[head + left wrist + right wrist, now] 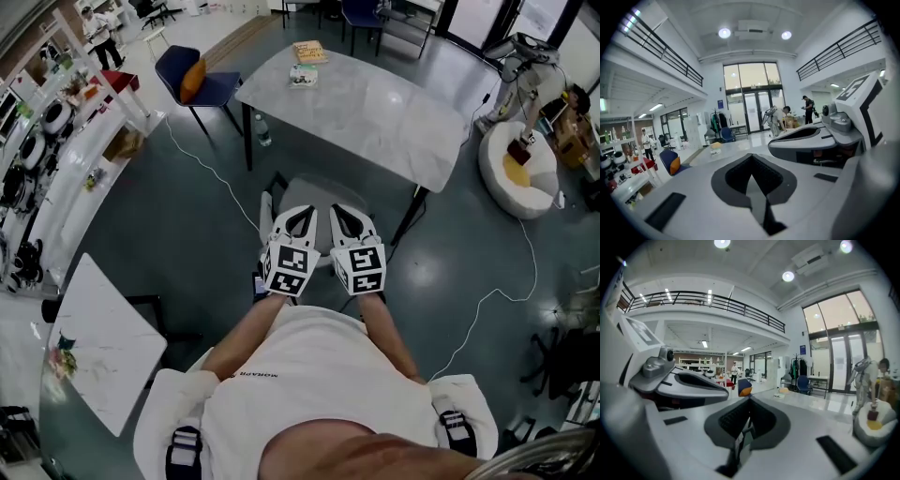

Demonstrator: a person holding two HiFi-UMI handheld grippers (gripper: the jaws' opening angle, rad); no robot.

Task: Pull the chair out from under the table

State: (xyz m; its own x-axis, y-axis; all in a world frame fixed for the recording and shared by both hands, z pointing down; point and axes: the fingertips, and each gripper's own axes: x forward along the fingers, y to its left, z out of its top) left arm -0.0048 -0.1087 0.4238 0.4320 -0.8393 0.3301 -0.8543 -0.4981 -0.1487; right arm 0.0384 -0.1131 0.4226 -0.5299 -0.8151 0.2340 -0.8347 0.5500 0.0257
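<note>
The grey chair (317,195) stands on the near side of the marble table (375,108), its seat showing just past the table's edge. Both grippers hang side by side above the chair's near part, close to my body. My left gripper (298,218) is shut with nothing in it; in its own view the jaws (751,178) meet over the table top (736,149). My right gripper (345,218) is also shut and empty, its jaws (747,420) pressed together. Each gripper view shows the other gripper beside it. The chair is hidden in both gripper views.
Books (307,53) lie on the table's far end. A blue chair with an orange cushion (195,80) stands at the back left, a bottle (262,131) on the floor by a table leg. A white cable (211,169) crosses the floor. A second marble table (103,347) is near left, a white beanbag (516,169) right.
</note>
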